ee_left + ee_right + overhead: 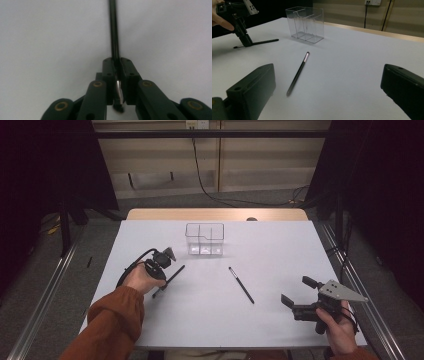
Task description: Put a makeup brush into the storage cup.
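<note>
Two slim black pens lie on the white table. My left gripper points down and is shut on the left pen, near the end closer to me. That pen rests on the table, and a silvery part of it shows between the jaws. The other pen lies free mid-table with a pale tip at its far end. My right gripper hovers near the front right, open with nothing between its jaws.
A clear plastic organiser with several compartments stands at the back middle, and nothing is inside it. A wooden strip borders the table's far edge. Dark curtains and floor rails flank both sides.
</note>
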The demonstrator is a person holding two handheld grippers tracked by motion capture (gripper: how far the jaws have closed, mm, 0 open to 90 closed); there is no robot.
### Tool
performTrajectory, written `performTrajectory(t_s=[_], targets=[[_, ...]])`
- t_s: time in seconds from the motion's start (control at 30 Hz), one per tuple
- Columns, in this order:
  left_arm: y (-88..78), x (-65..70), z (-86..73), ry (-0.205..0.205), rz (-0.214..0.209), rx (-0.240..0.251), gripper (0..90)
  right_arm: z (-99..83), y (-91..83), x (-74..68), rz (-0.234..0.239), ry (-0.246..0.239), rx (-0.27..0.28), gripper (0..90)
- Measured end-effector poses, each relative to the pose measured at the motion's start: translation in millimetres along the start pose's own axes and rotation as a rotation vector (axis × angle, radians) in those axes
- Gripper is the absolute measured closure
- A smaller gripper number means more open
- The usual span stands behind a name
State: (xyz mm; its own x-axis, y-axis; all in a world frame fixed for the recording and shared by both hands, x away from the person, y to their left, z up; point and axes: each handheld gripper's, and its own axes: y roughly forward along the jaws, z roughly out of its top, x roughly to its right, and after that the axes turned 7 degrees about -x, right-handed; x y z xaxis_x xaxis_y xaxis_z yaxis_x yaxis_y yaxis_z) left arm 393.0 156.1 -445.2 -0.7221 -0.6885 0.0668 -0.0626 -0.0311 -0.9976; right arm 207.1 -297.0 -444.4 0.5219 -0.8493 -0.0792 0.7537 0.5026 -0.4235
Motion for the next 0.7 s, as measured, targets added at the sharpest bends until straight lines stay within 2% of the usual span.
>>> performTrajectory(t_s=[0.2, 0.43, 0.53, 0.6, 0.7], targets=[[-0.4, 0.8, -0.4, -0.002, 0.003, 0.003, 84.4, 0.0, 0.5, 0.4, -0.001, 0.003, -0.001, 0.0], [-2.2, -0.6, -2.1, -0.022, 0.001, 0.01, 84.4, 0.0, 0.7, 0.6, -0.001, 0.007, -0.001, 0.0], [-2.3, -2.3, -3.4, -0.026, -0.014, 0.023, 84.5, -0.1, 0.4, 0.9, -0.002, 0.007, -0.002, 0.0], [-2.5, -1.7, -4.8, -0.02, -0.007, 0.029, 84.4, -0.2, 0.2, 1.0, -0.001, 0.007, -0.002, 0.0], [-2.5, -4.3, -7.9, -0.031, -0.033, 0.05, 84.4, -0.1, 0.3, 1.0, -0.002, 0.008, -0.001, 0.0]])
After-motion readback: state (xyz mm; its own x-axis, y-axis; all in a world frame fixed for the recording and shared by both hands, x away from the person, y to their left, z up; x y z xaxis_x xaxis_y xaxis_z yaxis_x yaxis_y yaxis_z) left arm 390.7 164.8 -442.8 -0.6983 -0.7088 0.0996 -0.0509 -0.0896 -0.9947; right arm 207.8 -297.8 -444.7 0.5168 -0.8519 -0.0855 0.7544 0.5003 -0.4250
